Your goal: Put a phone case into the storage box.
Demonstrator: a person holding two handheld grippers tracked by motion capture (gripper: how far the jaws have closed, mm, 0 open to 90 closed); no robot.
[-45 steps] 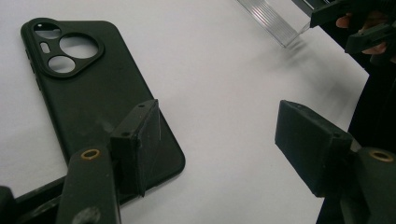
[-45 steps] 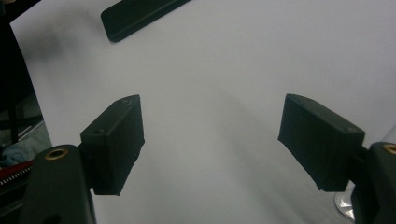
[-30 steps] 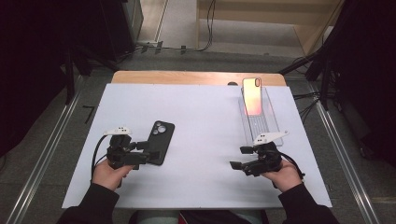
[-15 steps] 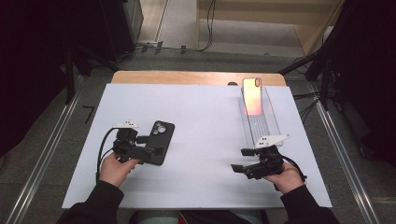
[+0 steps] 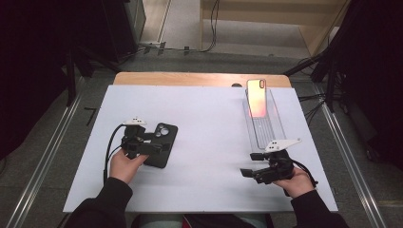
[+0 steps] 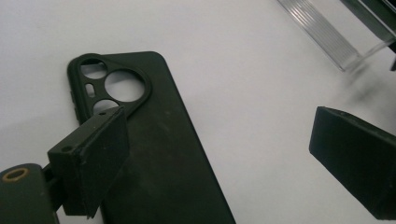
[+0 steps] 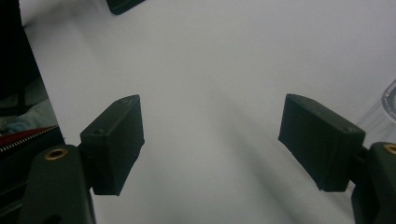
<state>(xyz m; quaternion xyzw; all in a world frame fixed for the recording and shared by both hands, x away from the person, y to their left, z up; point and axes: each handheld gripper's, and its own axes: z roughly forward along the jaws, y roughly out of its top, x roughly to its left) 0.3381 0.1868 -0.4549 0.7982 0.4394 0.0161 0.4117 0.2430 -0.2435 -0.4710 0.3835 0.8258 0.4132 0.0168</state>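
Note:
A black phone case (image 5: 166, 134) lies flat on the white table top (image 5: 209, 118), camera cut-outs at its far end. My left gripper (image 5: 159, 148) hovers over the case's near half, pointing right. In the left gripper view its jaws have just been opening and now stand wide apart (image 6: 217, 126); one fingertip (image 6: 100, 149) is over the case (image 6: 163, 168), the other is over bare table, and neither presses on it. My right gripper (image 5: 251, 164) is open near the front right of the table, with nothing between its jaws (image 7: 210, 121).
A clear ribbed rack (image 5: 267, 130) lies at the back right with an orange-backed phone (image 5: 256, 97) standing at its far end. The rack's end shows in the left gripper view (image 6: 327, 37). A wooden strip (image 5: 199, 78) borders the table's far edge.
My left hand has moved away from the person and slightly right, bringing its gripper over the black case, and its jaws have spread wider. The right hand has stayed where it was.

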